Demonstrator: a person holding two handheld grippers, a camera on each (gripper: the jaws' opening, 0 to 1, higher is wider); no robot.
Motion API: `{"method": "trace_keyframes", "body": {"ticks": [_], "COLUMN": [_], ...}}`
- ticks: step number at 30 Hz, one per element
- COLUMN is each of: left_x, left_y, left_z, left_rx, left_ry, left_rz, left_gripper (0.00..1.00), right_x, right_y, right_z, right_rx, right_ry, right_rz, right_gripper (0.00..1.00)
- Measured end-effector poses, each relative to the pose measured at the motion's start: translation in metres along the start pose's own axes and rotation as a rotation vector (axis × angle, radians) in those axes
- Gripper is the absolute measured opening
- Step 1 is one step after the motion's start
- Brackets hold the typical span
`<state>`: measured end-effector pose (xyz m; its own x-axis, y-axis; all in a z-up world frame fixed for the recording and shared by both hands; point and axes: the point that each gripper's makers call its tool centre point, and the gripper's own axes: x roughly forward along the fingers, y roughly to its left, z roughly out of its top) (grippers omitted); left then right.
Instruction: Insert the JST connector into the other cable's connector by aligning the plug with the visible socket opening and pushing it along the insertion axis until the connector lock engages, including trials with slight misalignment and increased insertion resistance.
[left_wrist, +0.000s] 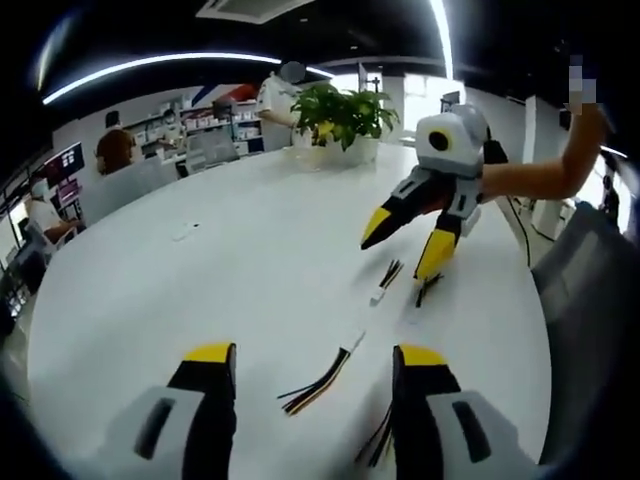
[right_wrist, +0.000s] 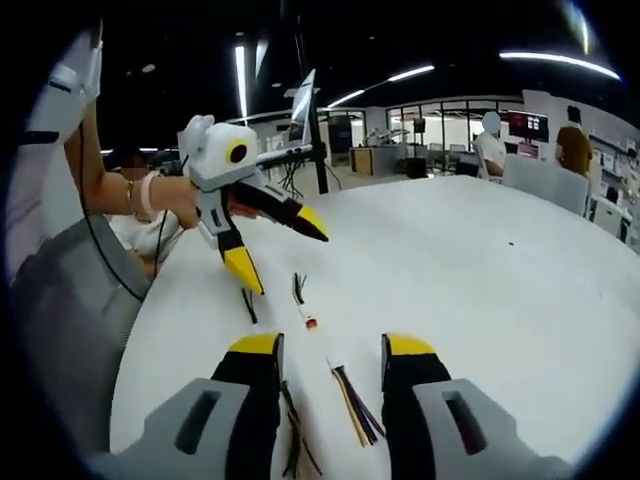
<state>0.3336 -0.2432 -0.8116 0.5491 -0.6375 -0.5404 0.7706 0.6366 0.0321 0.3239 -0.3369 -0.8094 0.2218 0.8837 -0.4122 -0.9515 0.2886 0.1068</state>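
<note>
White-plugged cable (left_wrist: 385, 283) is lying lengthwise just ahead of the right gripper (left_wrist: 405, 245), jaws spread empty; striped cable (left_wrist: 322, 378) is being framed between the left gripper (left_wrist: 312, 352), open too

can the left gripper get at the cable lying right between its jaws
Probably yes. The left gripper is open over the table, and the cable lies flat between its jaws with nothing on it.
</note>
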Motion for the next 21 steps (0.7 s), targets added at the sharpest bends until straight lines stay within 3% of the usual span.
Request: {"method": "trace_keyframes", "body": {"ticks": [14, 18, 21], "left_x": [0.011, 0.012, 0.014], "left_y": [-0.01, -0.021, -0.022], "left_z": [-0.001, -0.002, -0.004], "left_rx": [0.018, 0.056, 0.058], "left_ry": [-0.02, -0.026, -0.021], "left_rz": [-0.089, -0.162, -0.166], "left_gripper": [0.38, 0.19, 0.2], "right_x": [0.004, 0.005, 0.007], "right_y": [-0.003, 0.003, 0.003], "right_z": [-0.015, -0.018, -0.023], "right_rx": [-0.014, -0.038, -0.069], "right_ry": [-0.001, -0.005, 0.015], "right_rz": [0.042, 0.089, 0.088], "right_gripper": [0.23, 0.21, 0.18]}}
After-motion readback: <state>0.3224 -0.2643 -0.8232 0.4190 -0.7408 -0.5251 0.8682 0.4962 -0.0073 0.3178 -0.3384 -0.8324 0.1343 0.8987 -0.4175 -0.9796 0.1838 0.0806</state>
